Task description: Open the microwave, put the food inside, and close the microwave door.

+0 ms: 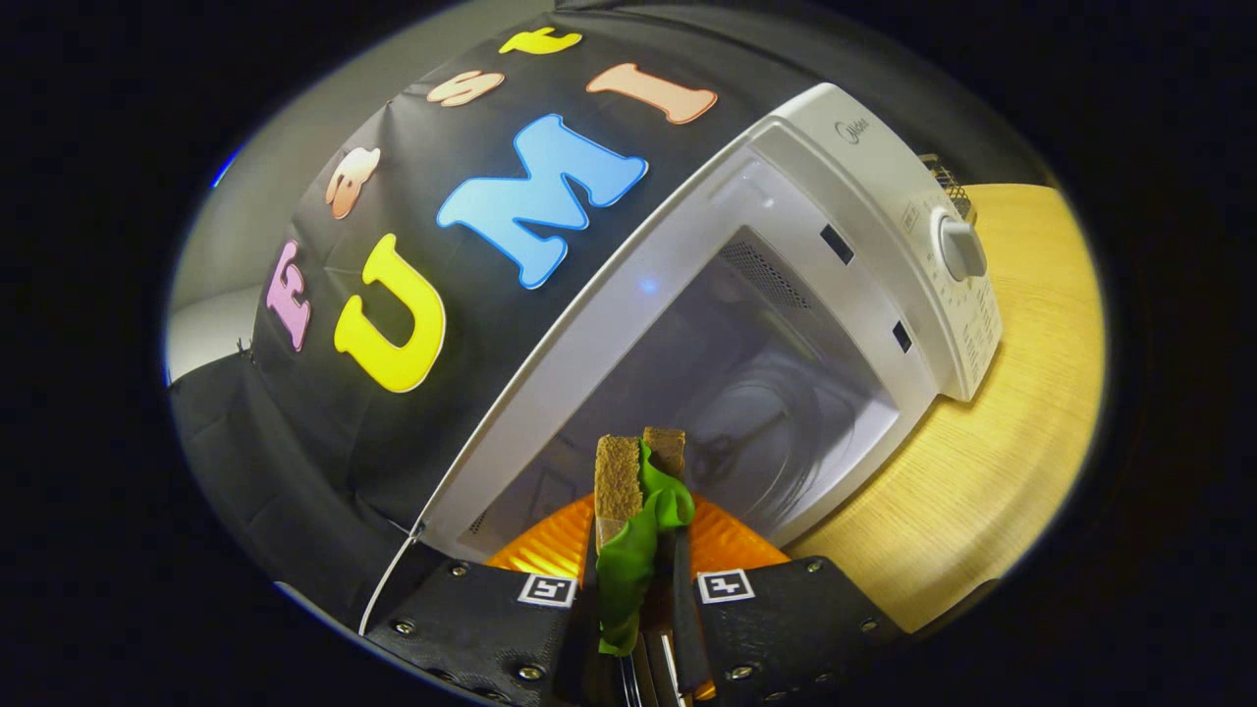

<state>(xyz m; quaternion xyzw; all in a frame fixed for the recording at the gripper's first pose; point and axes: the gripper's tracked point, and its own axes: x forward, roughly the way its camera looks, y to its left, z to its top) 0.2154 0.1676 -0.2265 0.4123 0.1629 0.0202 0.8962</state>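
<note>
Gripping sandwich (pixel 638 491), claw (pixel 638 599) closed on it, microwave (pixel 786 295) open

Light was dim and warm; the microwave (pixel 786 324) cavity showed soft glare, and edges bent strongly, perhaps slightly blurred.

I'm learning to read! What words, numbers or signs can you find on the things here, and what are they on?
"Midea": small grey brand mark on the microwave, top front corner; faint, so only a likely reading.
Tiny print around the dial and down the control panel: too small to read.
Square black-and-white code tags on the gripper: patterns, not words.
The jaws grip a sandwich over an orange plate; neither carries writing.
</note>
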